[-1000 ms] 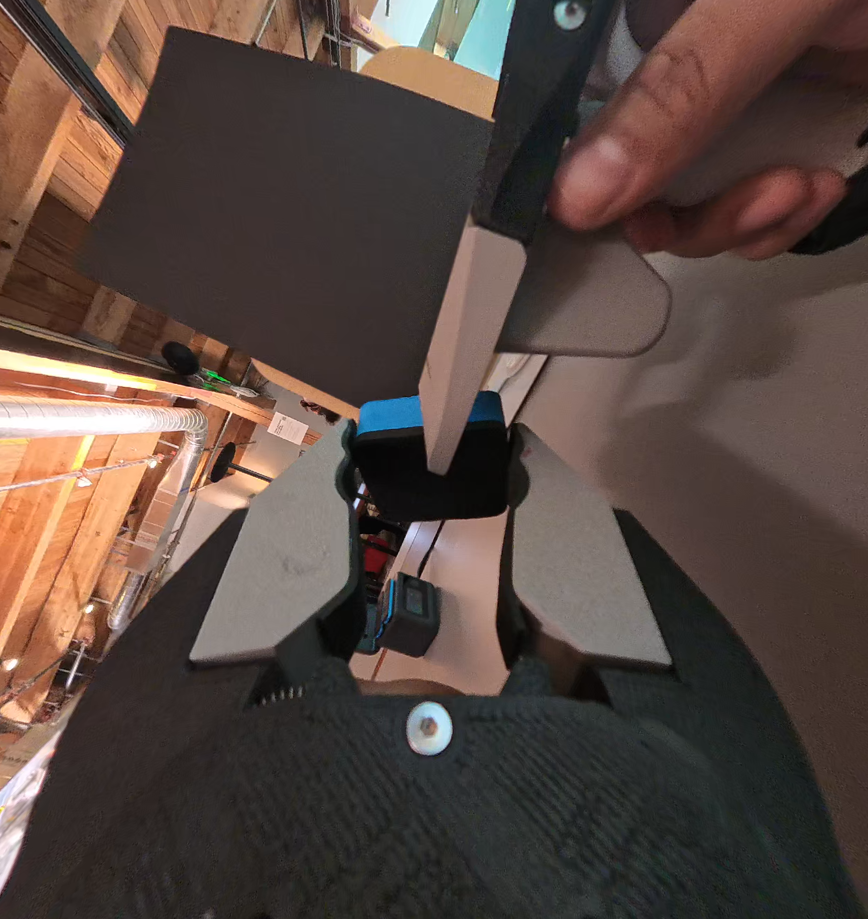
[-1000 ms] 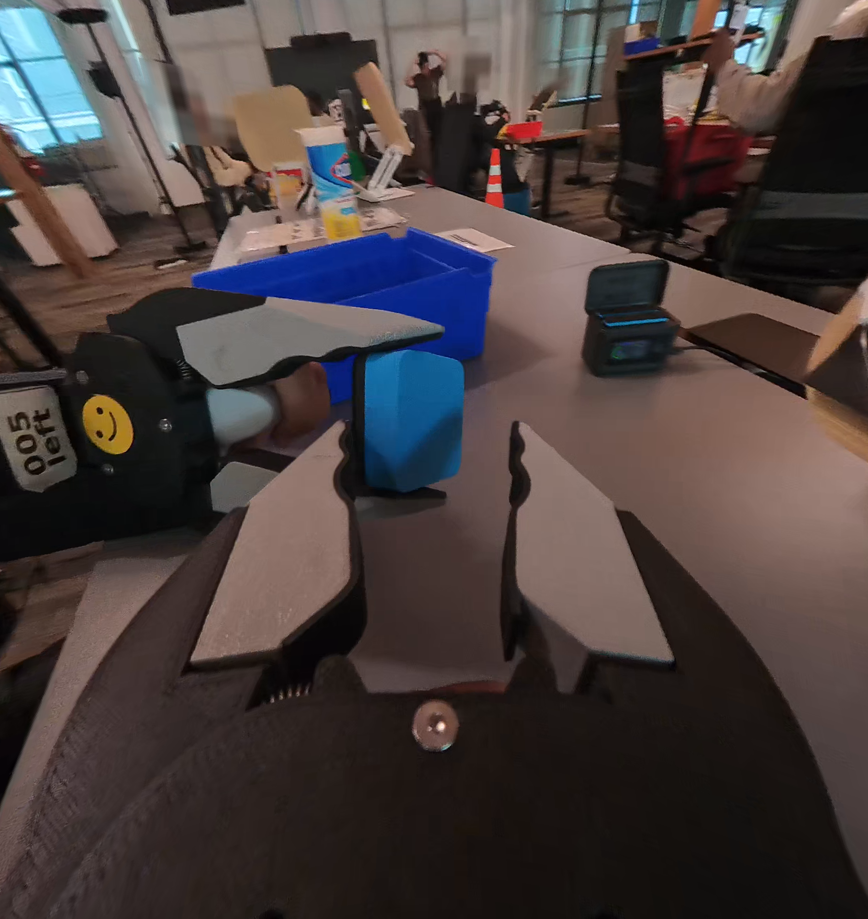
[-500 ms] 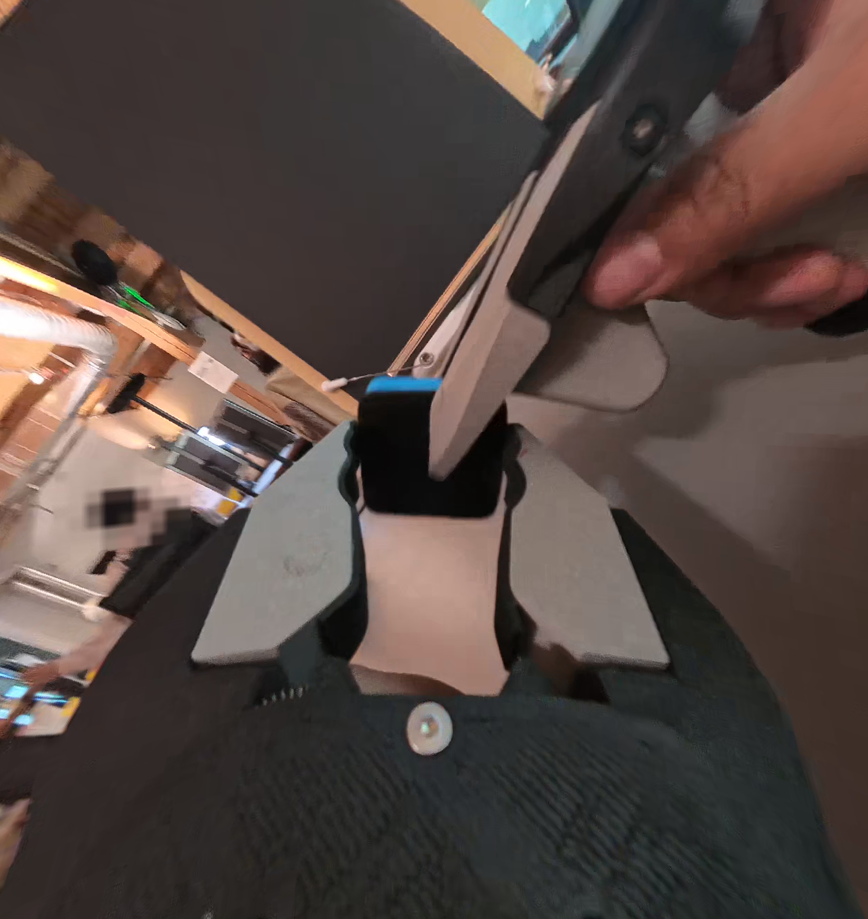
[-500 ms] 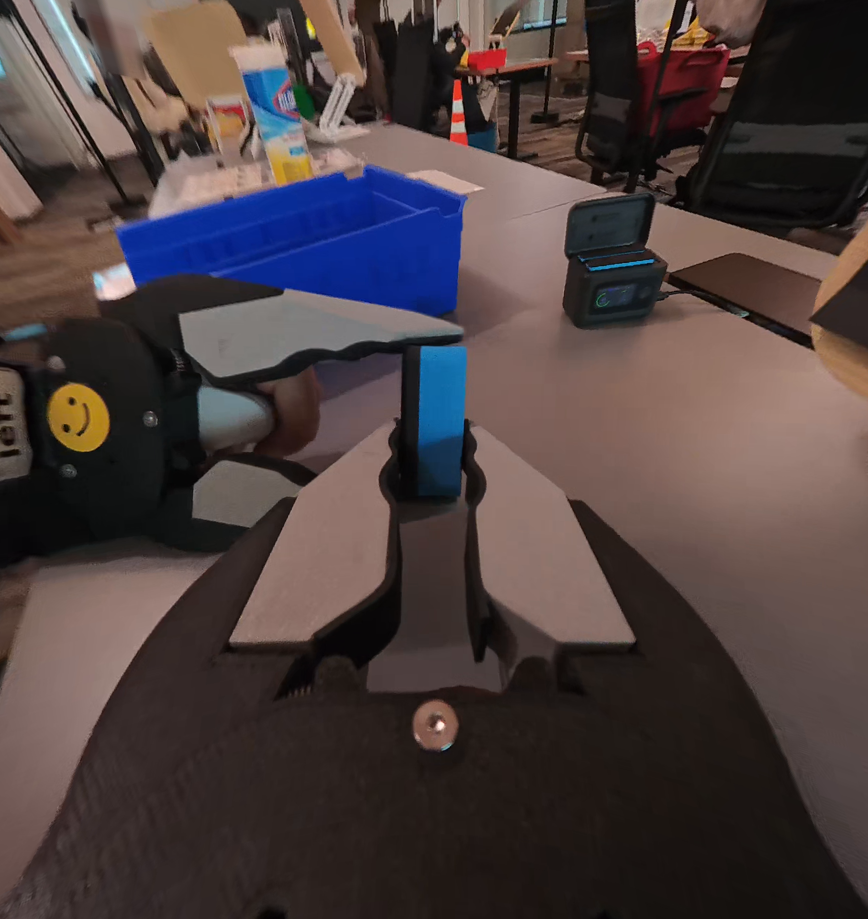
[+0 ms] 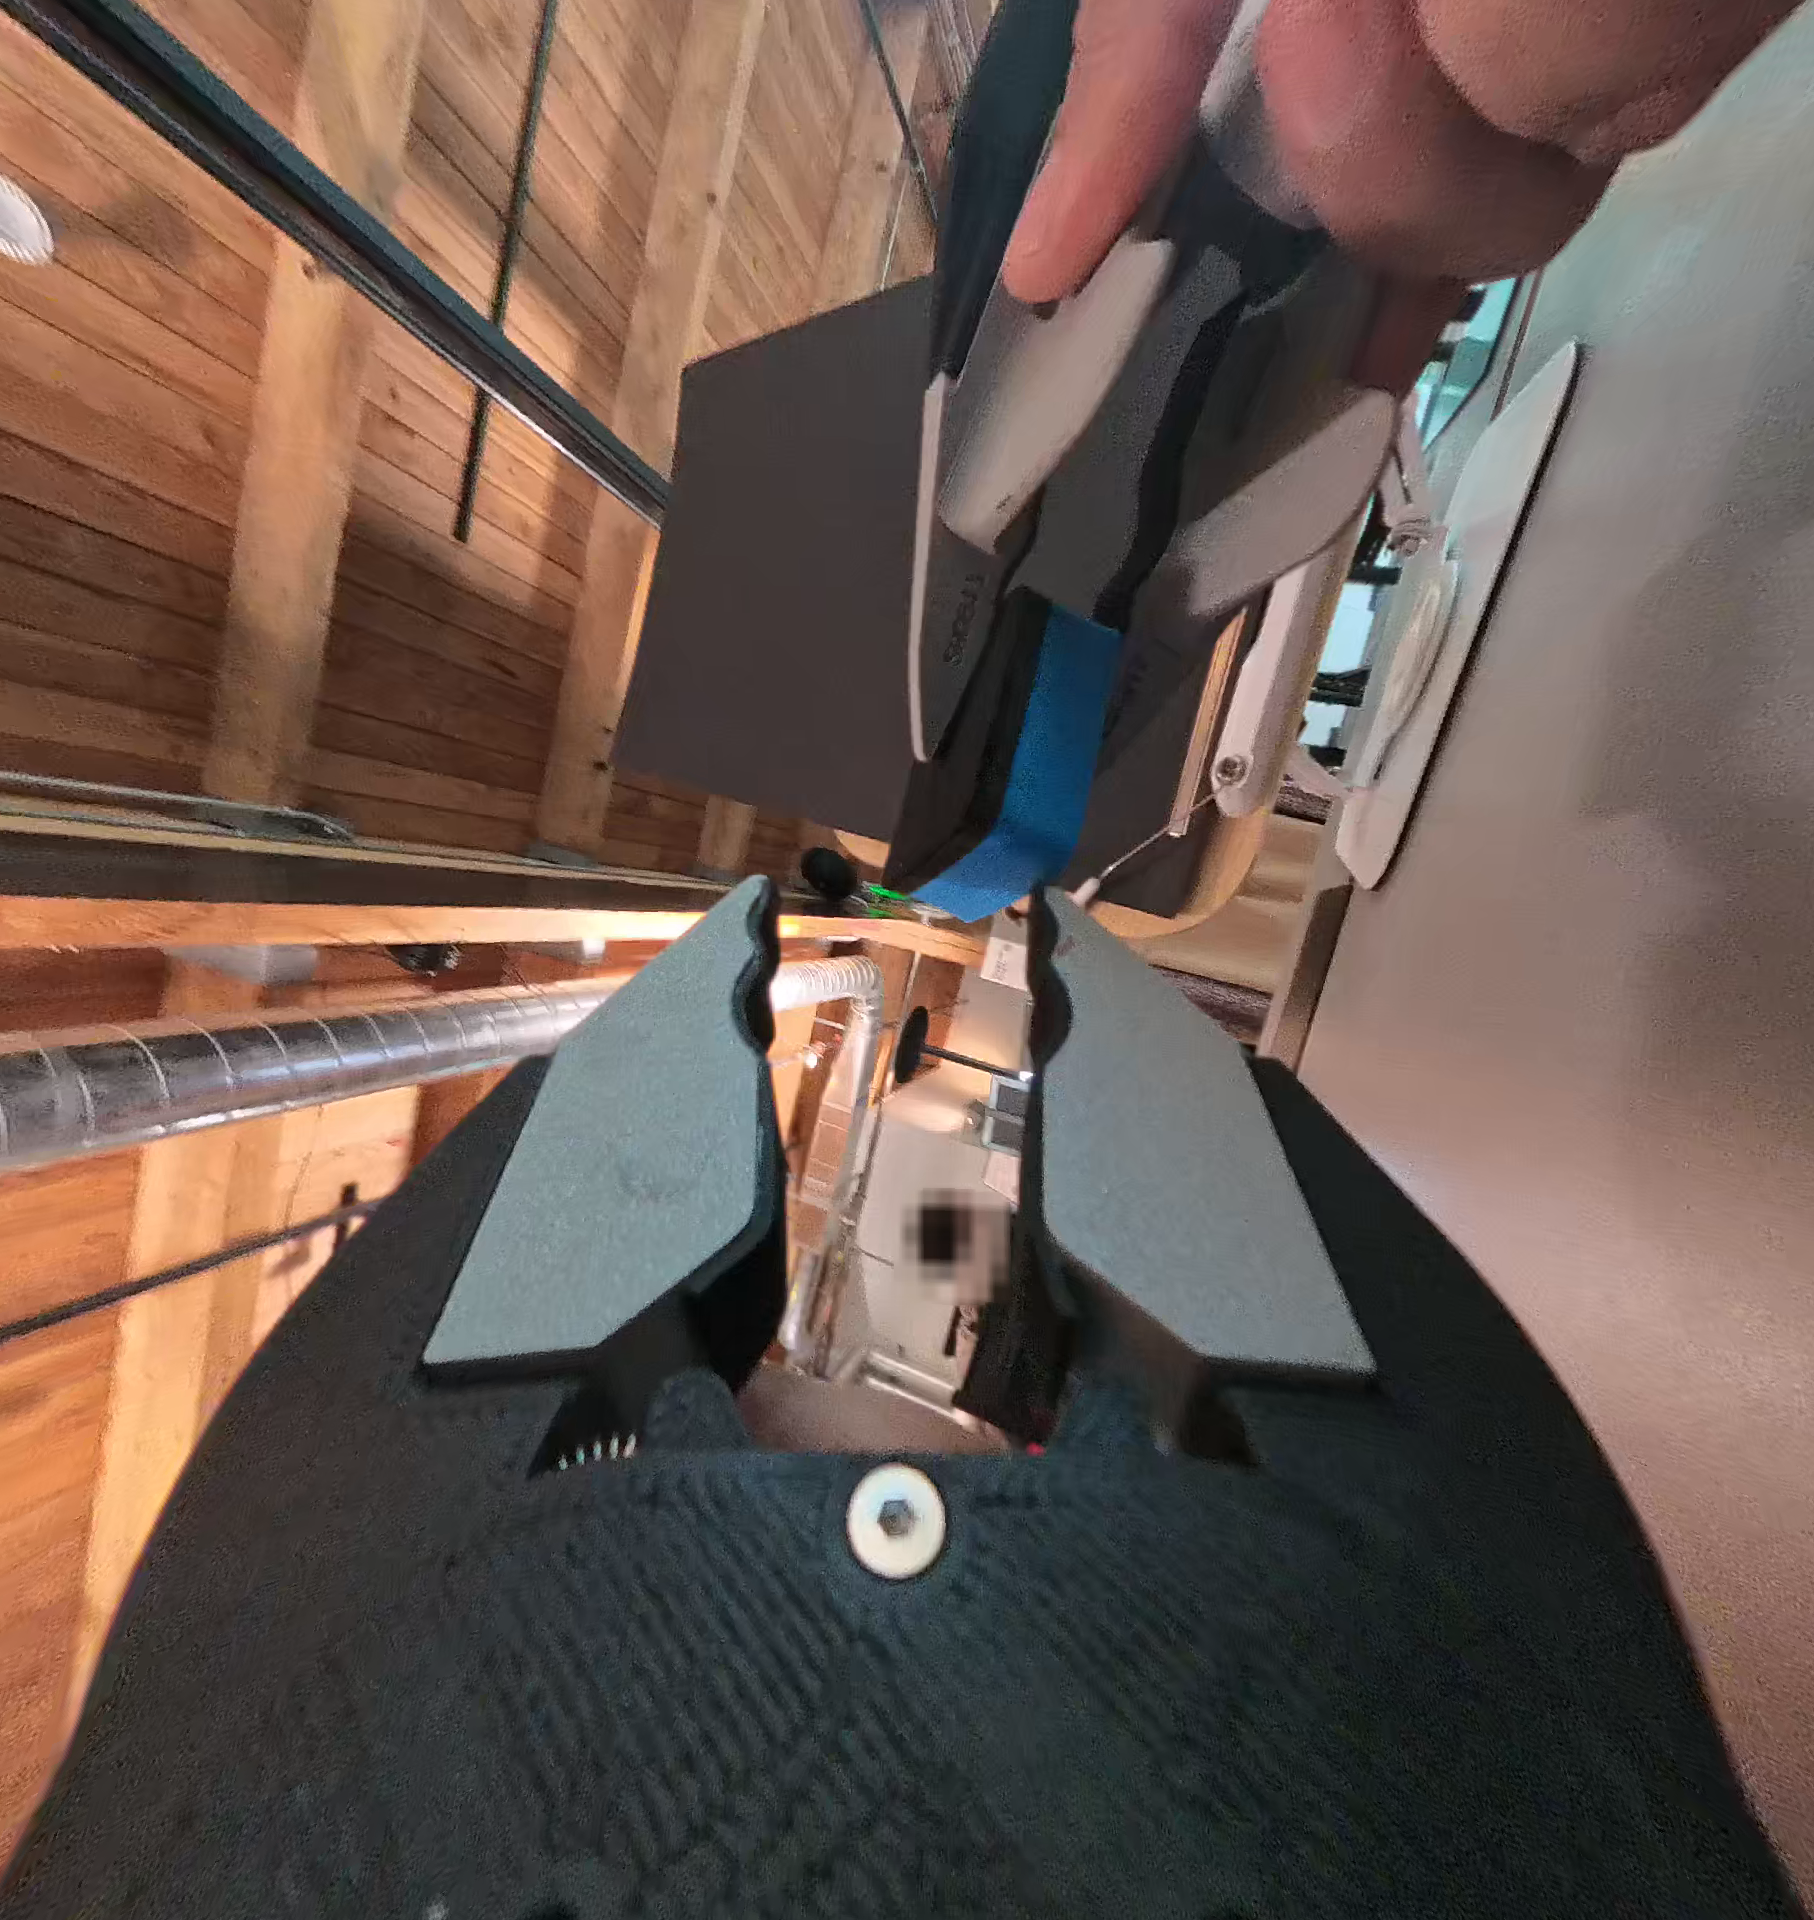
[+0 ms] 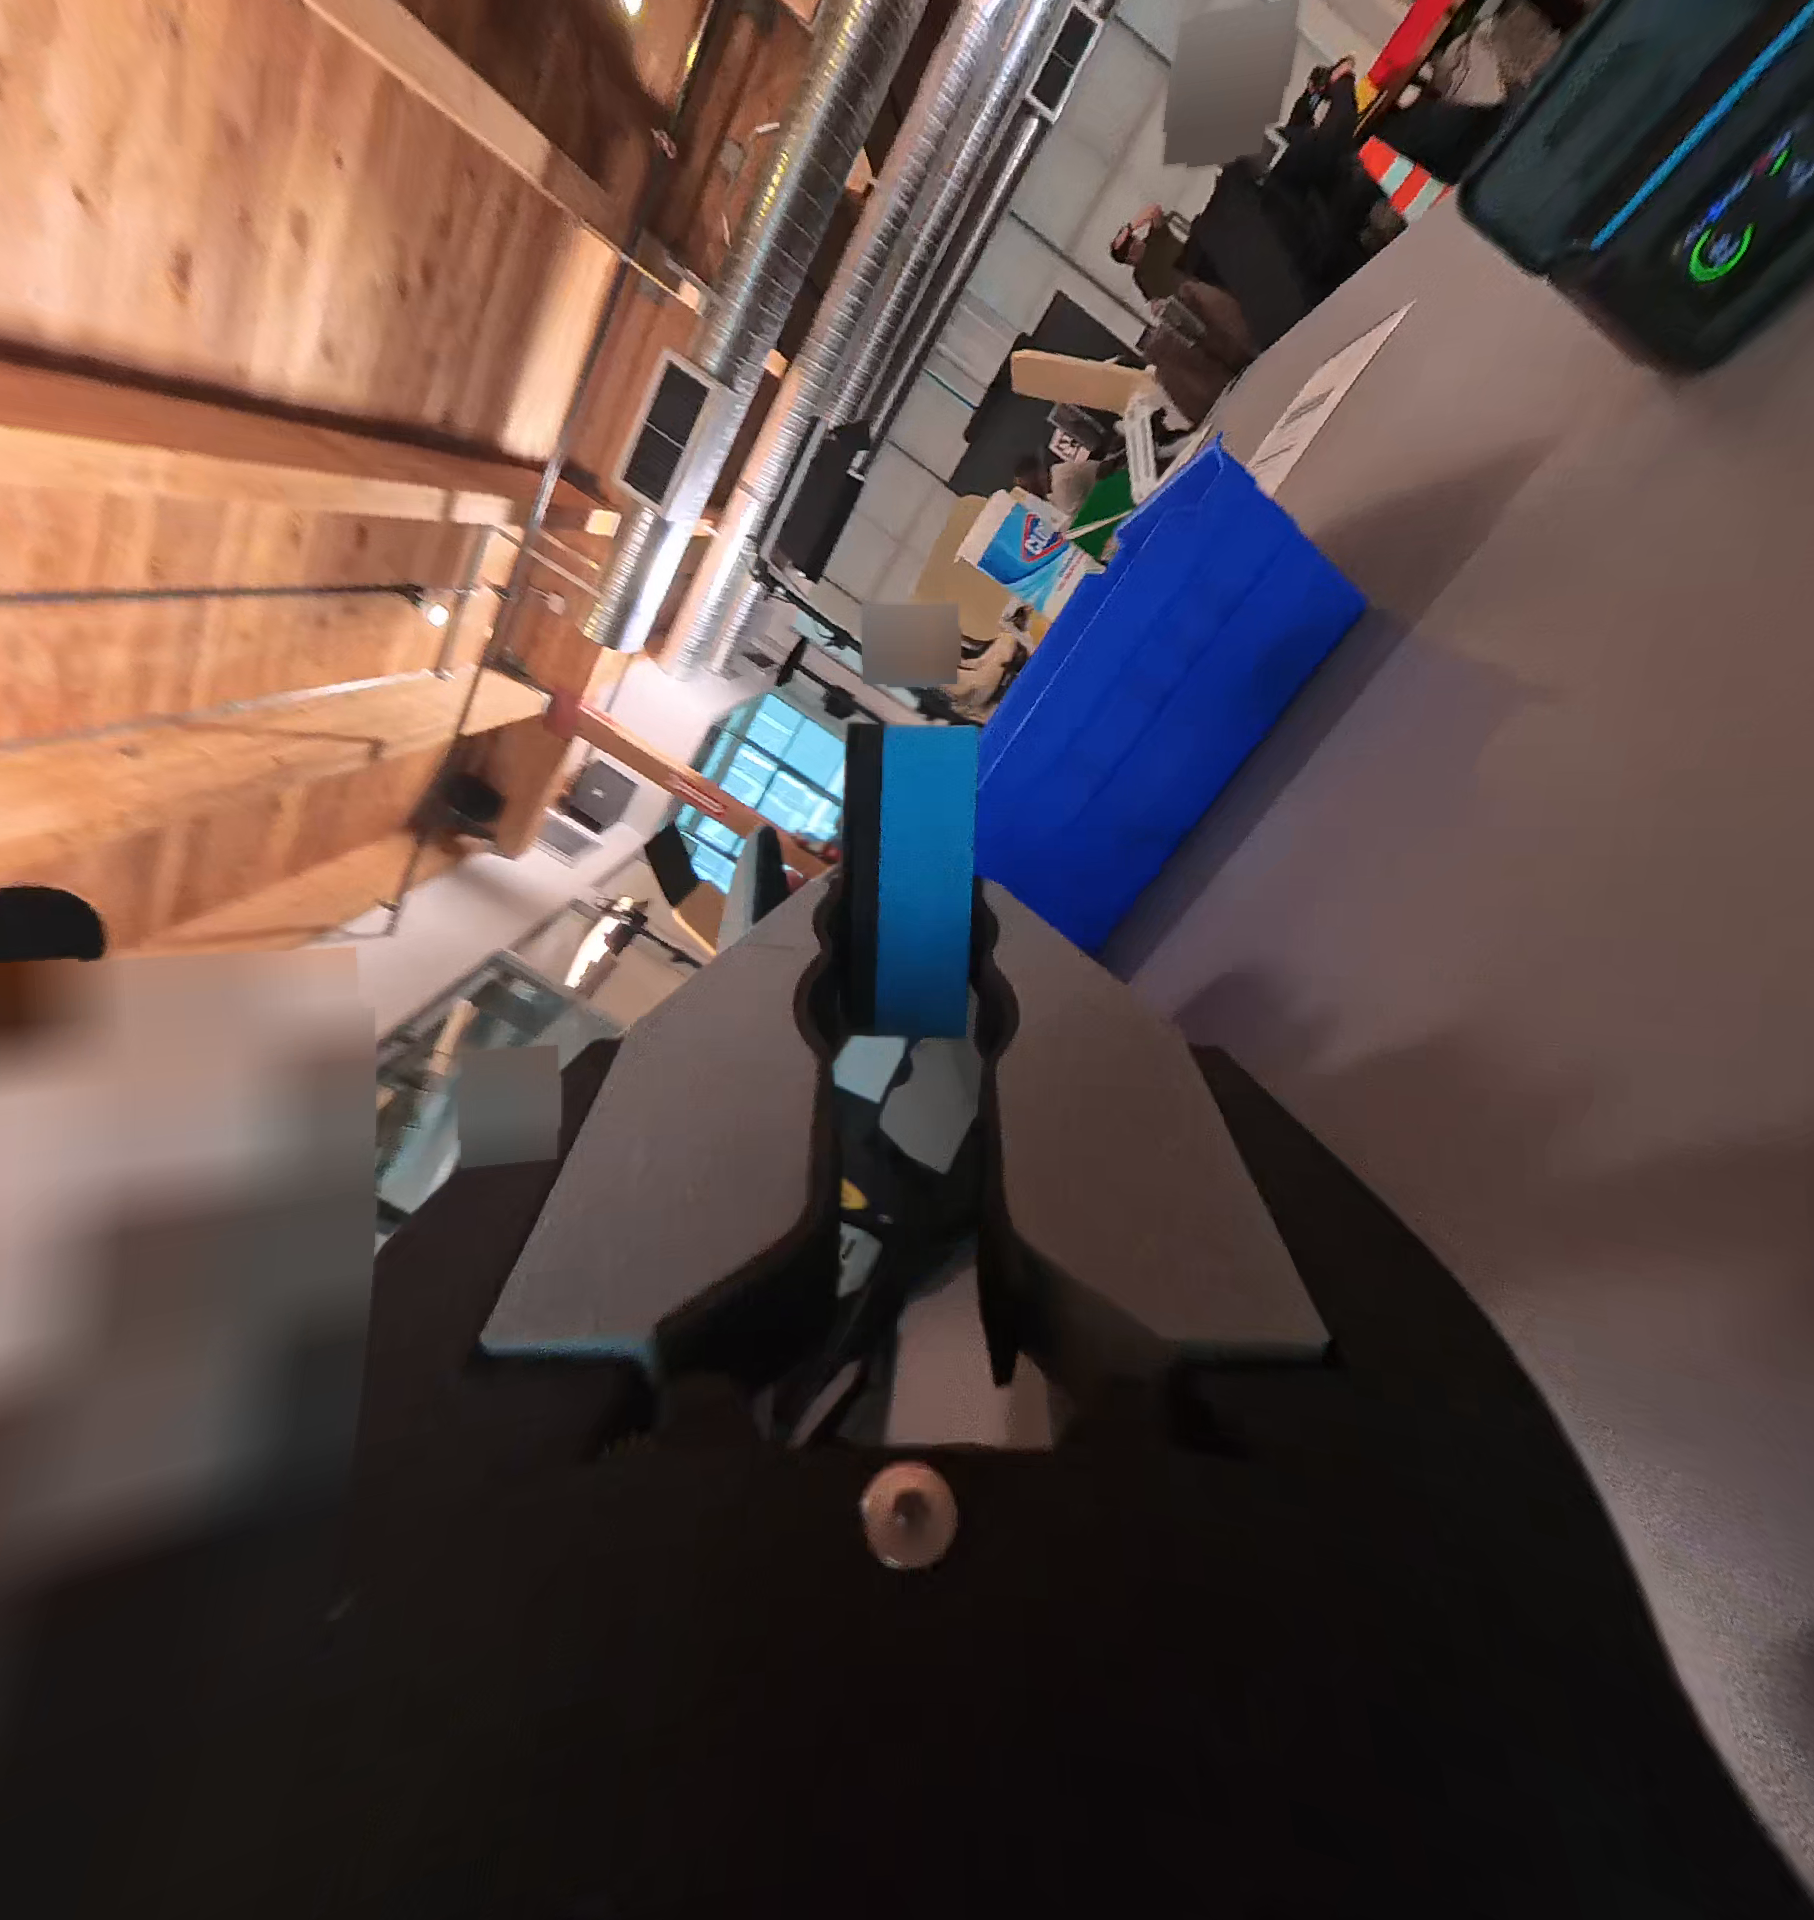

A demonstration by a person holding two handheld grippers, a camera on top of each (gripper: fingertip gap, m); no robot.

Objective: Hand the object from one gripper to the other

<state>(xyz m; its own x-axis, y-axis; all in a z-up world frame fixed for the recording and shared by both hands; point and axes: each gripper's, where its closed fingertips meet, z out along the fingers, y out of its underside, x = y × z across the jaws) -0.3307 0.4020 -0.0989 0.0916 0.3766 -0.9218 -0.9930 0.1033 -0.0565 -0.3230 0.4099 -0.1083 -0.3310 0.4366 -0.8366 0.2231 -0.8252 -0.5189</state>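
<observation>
A blue and black foam block stands upright between my right gripper's fingertips; the right gripper is shut on it. In the left wrist view the same block hangs in the right gripper, held by a hand, just beyond my left fingertips. My left gripper is open and empty, its tips just below the block and apart from it. Part of the left gripper shows through the gap behind the right jaws.
A blue bin sits on the grey table, with a dark charging case at the far right. A black panel and a white stand lie beyond the grippers. Both views are tilted steeply toward wooden beams and metal ducts.
The left gripper let go of the block and opened. The right gripper, shut on the block, has pulled it away from the left jaws. Both cameras have rolled sharply.
</observation>
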